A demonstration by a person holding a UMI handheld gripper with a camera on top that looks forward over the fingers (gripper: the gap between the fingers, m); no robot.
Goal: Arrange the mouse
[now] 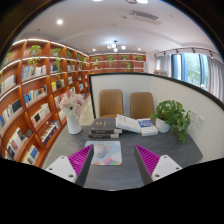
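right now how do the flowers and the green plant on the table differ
The flowers are pale, pinkish white and stand in a white vase beyond the left finger; the green plant is leafy and dark green, in a pot beyond the right finger. The flowers rise taller and thinner, the plant is bushier and spreads wider. Both stand upright on the grey table, either side of the stacked books. The gripper is open, holding nothing.

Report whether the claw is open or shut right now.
Open. The claw has its two pink pads spread wide apart above the grey table, a clear gap between them and nothing gripped.
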